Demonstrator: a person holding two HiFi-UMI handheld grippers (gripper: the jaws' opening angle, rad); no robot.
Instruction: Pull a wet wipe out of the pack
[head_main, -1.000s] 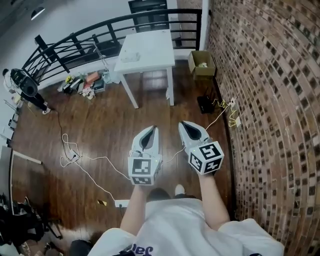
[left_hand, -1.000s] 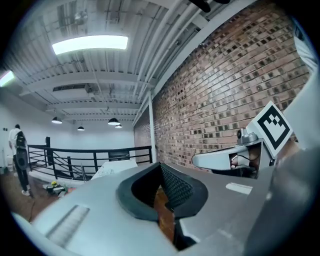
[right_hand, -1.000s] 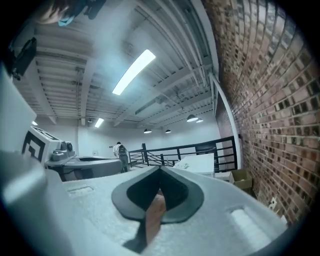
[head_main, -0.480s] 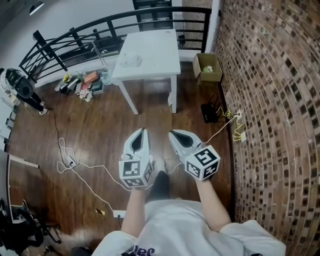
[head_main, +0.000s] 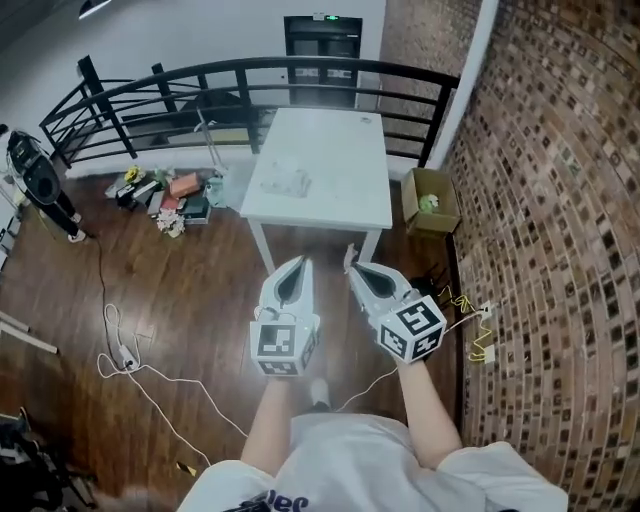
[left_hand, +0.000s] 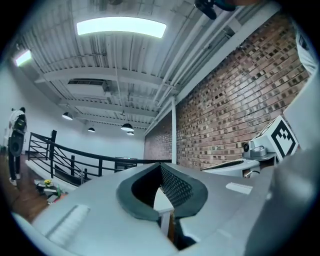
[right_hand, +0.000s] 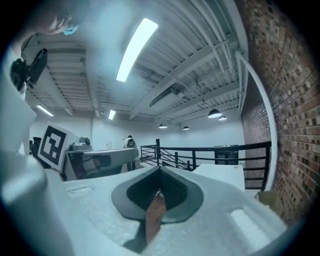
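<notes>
Our left gripper (head_main: 299, 263) and right gripper (head_main: 353, 266), jaws together and empty, hang short of the white table (head_main: 350, 185). The wipe pack (head_main: 286, 181) lies by its left edge; unpinned, it could lift whole.

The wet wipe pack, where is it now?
In the head view the wet wipe pack lies on the white table, near its left edge.

Nothing legible; only cut-off dark lettering (head_main: 278, 500) on the shirt (head_main: 350, 455)

L hand-held gripper (head_main: 299, 263), R hand-held gripper (head_main: 353, 266) abreast, near table (head_main: 345, 195) w/ wipe pack (head_main: 285, 180)
</notes>
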